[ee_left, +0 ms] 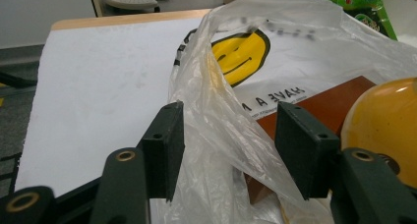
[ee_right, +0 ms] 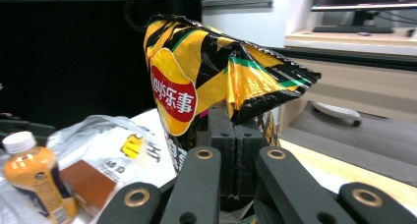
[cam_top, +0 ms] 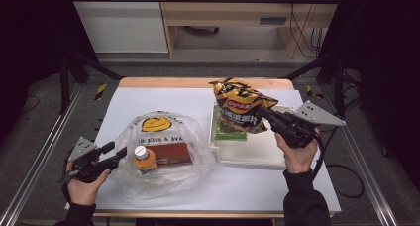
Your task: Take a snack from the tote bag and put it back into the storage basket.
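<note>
White covering spreads over the table, whose wooden edge shows along the far side. On its right half lies a shallow white tray, and a green packet rests in it, mostly hidden, so its print cannot be read.

Left of the tray sits a clear plastic bag, crumpled and open. It carries a yellow smiley face, and in the left gripper view the words "HAVE A" show upside down beneath the face; the rest of the line is hidden by folds. Inside the bag lie a brown box and an orange drink bottle with a white cap. The bottle's label is too small to read.

A yellow and black chip bag hangs above the far part of the tray, over the green packet. Its red badge bears Chinese characters, clearest in the right gripper view, and smaller characters run lower down the front. The lower part of the chip bag is cut off behind the jaws in that view.

The right gripper has its jaws closed tight on the chip bag's edge, pinching the foil. The right hand holds it angled up and to the left.

The left gripper rests at the plastic bag's left edge, pointing right, held by the left hand low near the table's front. Its jaws stand apart with a fold of the plastic film between them, and neither pad presses on it.
</note>
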`<control>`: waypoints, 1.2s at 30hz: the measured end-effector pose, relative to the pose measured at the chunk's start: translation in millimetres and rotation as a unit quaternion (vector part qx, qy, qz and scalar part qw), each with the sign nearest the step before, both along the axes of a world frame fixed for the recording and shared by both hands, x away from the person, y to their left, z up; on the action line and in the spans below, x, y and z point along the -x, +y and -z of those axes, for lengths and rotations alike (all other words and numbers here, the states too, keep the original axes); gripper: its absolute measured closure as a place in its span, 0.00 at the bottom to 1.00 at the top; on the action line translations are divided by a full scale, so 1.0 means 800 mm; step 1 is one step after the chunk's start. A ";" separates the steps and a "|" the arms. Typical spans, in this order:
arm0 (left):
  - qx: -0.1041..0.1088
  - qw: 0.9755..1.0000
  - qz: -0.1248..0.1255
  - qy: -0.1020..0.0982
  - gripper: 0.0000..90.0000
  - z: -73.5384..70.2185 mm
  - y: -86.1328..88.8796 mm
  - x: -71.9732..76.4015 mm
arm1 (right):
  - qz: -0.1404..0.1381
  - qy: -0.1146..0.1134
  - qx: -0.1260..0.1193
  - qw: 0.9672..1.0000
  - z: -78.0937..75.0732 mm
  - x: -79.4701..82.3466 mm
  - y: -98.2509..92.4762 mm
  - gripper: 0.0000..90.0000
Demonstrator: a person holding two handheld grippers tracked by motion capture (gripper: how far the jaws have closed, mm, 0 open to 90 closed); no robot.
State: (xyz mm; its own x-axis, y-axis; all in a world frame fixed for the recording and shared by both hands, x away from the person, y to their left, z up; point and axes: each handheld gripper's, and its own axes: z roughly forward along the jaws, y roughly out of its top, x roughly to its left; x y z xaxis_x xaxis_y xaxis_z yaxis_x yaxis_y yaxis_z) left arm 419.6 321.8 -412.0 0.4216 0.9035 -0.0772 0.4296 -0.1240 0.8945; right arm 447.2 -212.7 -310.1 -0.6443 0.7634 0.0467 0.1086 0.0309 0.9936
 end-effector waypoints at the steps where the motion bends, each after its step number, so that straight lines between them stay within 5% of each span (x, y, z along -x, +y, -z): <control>1: 0.002 1.000 -0.001 -0.002 0.48 -0.001 0.001 0.000 | 0.004 0.000 -0.002 1.000 0.000 0.000 -0.005 1.00; 16: 0.011 1.000 -0.008 -0.021 0.32 -0.020 0.002 0.004 | 0.056 0.030 0.000 0.998 0.030 -0.005 -0.055 1.00; 27: 0.016 0.999 -0.001 -0.045 0.27 -0.051 -0.008 0.002 | 0.081 0.045 0.001 0.996 0.047 -0.001 -0.085 1.00; 36: 0.004 0.999 -0.002 -0.038 0.27 -0.054 -0.019 -0.014 | 0.084 0.068 0.000 0.994 0.068 -0.009 -0.089 1.00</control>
State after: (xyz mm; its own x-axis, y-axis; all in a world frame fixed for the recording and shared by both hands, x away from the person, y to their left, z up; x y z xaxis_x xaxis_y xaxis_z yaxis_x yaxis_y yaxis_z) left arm 430.4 306.6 -368.9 0.4229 0.9047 -0.0521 0.3600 -0.1150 0.9258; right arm 454.1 -284.0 -364.3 -0.4956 0.8595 0.1251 0.2454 0.0004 0.9694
